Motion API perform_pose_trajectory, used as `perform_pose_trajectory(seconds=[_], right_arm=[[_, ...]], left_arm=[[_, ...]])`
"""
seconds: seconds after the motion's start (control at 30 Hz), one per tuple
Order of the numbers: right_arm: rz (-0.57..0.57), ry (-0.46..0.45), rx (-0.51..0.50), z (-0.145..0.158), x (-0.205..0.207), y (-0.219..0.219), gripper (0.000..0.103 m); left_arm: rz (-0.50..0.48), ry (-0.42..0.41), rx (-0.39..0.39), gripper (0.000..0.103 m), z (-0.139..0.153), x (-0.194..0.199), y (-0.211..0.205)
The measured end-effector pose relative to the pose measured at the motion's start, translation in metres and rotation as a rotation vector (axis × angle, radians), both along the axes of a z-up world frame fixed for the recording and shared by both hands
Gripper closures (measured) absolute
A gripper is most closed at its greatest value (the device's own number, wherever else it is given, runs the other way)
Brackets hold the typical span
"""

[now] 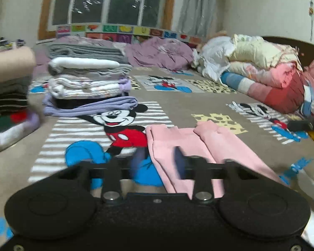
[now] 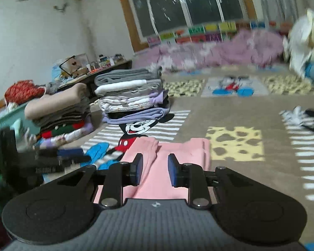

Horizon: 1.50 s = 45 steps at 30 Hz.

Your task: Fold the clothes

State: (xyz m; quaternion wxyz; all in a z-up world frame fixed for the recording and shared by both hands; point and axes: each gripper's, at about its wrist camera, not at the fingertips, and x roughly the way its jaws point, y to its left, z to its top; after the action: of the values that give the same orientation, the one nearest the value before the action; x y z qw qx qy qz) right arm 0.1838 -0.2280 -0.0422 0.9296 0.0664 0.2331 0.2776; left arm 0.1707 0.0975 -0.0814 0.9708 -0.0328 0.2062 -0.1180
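Note:
A pink garment [image 1: 188,146] lies flat on the cartoon-mouse bed cover [image 1: 198,104], with two narrow lengths side by side running away from me. My left gripper [image 1: 157,163] hovers over its near left edge, fingers blurred and apart, gripping nothing. In the right wrist view the same pink garment [image 2: 169,167] lies straight ahead. My right gripper [image 2: 155,168] stands open just above it, blue pads apart with only cloth seen beyond. The left gripper's blurred fingers [image 2: 73,155] show low at the left.
Two stacks of folded clothes stand at the left: a tall grey, white and lilac one [image 1: 88,83] [image 2: 131,96] and a striped one [image 1: 8,96] [image 2: 60,113]. A purple quilt [image 1: 161,52] lies at the back. Rolled bedding [image 1: 261,73] is piled at the right.

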Motion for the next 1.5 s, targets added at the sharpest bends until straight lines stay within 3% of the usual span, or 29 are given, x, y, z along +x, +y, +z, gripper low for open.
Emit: perform_pose_trajectory(seconds=[0.13,0.23,0.3,0.37,0.43,0.53,0.57,0.67,0.7,0.73,0.8,0.9,1.03,1.2,1.33,1.5], right_arm=[[-0.006,-0.048,-0.034,-0.010,-0.048,-0.012,0.075],[-0.010,-0.062,-0.074,-0.029,-0.072,-0.011,0.075],[-0.010,-0.075,-0.099,-0.044,-0.086,-0.006,0.076],[-0.004,-0.080,-0.129,-0.060,-0.094,0.000,0.076],[0.011,-0.016,-0.178,-0.078,-0.093,0.010,0.076],[0.030,-0.005,-0.234,-0.089,-0.099,0.014,0.075],[0.038,0.002,-0.211,-0.085,-0.102,0.010,0.074],[0.048,-0.069,-0.197,-0.072,-0.117,0.000,0.074],[0.062,-0.089,-0.210,-0.069,-0.122,-0.002,0.071],[0.074,-0.112,-0.236,-0.068,-0.128,-0.002,0.068],[0.104,-0.152,-0.313,-0.069,-0.140,0.002,0.063],[0.139,-0.204,-0.436,-0.074,-0.153,0.011,0.063],[0.168,-0.237,-0.613,-0.086,-0.159,0.023,0.062],[0.163,-0.262,-0.699,-0.095,-0.159,0.030,0.056],[0.164,-0.298,-0.738,-0.103,-0.159,0.034,0.055],[0.151,-0.354,-0.756,-0.112,-0.157,0.041,0.055]], left_arm=[[-0.013,-0.001,0.004,0.085,0.001,-0.037,-0.007],[-0.035,0.045,0.017,0.085,-0.008,-0.055,-0.020],[-0.054,0.109,0.055,0.085,-0.021,-0.055,-0.034],[-0.141,0.221,0.080,0.085,-0.045,-0.048,-0.049],[-0.173,0.193,0.122,0.085,-0.051,-0.055,-0.061],[-0.198,0.167,0.088,0.085,-0.037,-0.064,-0.058],[-0.202,0.151,0.064,0.084,-0.033,-0.069,-0.054],[-0.194,0.112,0.093,0.079,-0.024,-0.085,-0.045],[-0.190,0.099,0.102,0.071,-0.022,-0.090,-0.043],[-0.184,0.078,0.122,0.056,-0.020,-0.097,-0.042],[-0.200,0.026,0.209,0.048,-0.017,-0.113,-0.044],[-0.244,-0.018,0.373,0.044,-0.023,-0.131,-0.053],[-0.304,-0.017,0.563,0.044,-0.039,-0.140,-0.066],[-0.331,-0.012,0.769,0.044,-0.068,-0.135,-0.087],[-0.306,-0.078,0.846,0.044,-0.082,-0.140,-0.091],[-0.256,-0.122,0.837,0.044,-0.091,-0.135,-0.095]])
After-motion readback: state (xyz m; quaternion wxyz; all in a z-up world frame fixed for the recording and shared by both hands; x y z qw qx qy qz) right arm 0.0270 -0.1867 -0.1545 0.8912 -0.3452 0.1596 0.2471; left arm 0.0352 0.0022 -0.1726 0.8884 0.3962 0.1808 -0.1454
